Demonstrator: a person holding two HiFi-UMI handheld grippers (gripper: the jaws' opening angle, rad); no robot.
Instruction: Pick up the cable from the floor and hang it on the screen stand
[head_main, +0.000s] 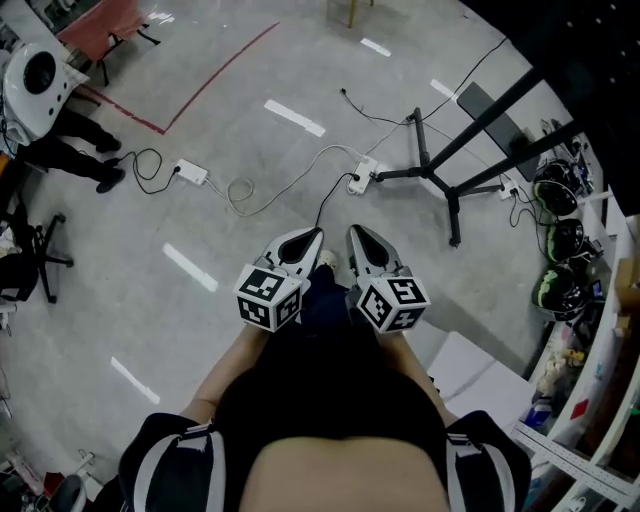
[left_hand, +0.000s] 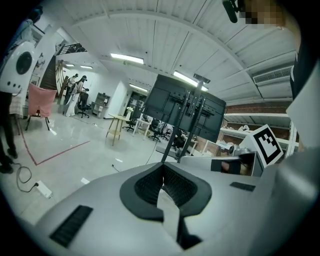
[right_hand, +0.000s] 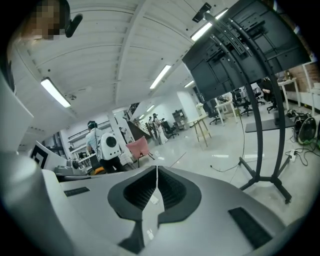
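Both pressed together, empty: left gripper (head_main: 314, 234), right gripper (head_main: 356, 232) | ribbed black pads (right_hand: 171, 190) | thin white cable (head_main: 295, 175) looped on glossy floor (head_main: 250, 60)

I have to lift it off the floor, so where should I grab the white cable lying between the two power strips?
Grip the white cable at its loose curl beside the power strip farther from the screen stand, coming straight down with jaws across the cord. That slack probably lifts freely; its ends look plugged in.
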